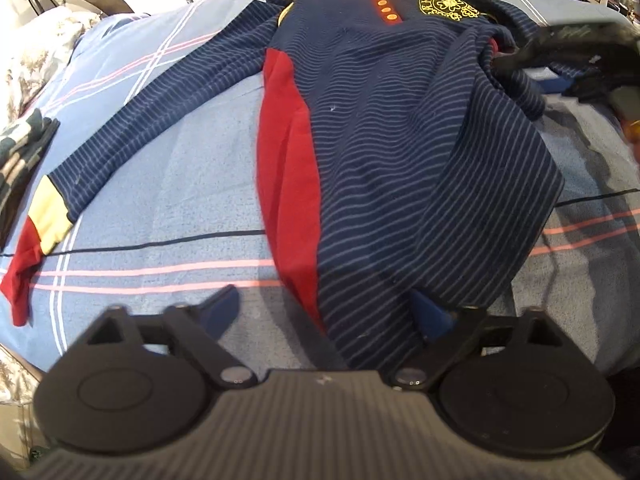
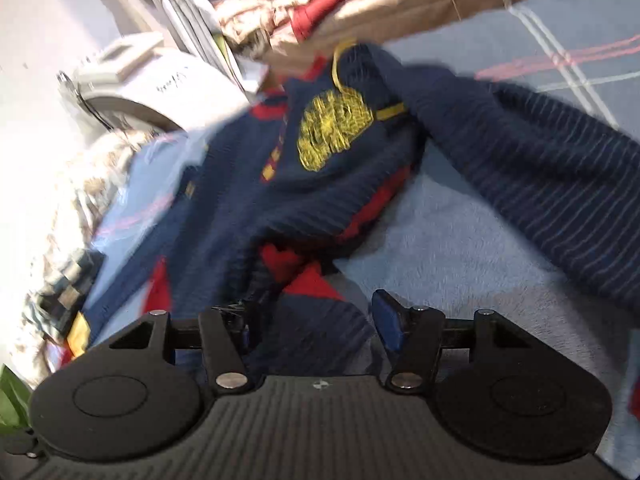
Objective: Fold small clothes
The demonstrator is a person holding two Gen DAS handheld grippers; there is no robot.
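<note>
one navy striped jumper (image 1: 380, 140) with two red side panels (image 1: 288, 168), one yellow crest (image 1: 448, 3) and five orange buttons (image 1: 382, 2); one checked cloth (image 1: 20, 152) at the left edge of one blue bedsheet (image 1: 168, 184); two grippers (image 1: 324, 316) (image 2: 316, 320).

Sweater (image 1: 384, 152) on bedsheet (image 1: 168, 184), folded clothes (image 1: 20, 152) at left

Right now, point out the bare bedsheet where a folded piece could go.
Free: the blue plaid bedsheet between the sweater's outstretched left sleeve and its red side panel, and the strip in front of the left gripper. Crowded: the checkered cloth at the left edge, and the clutter behind the collar.
</note>
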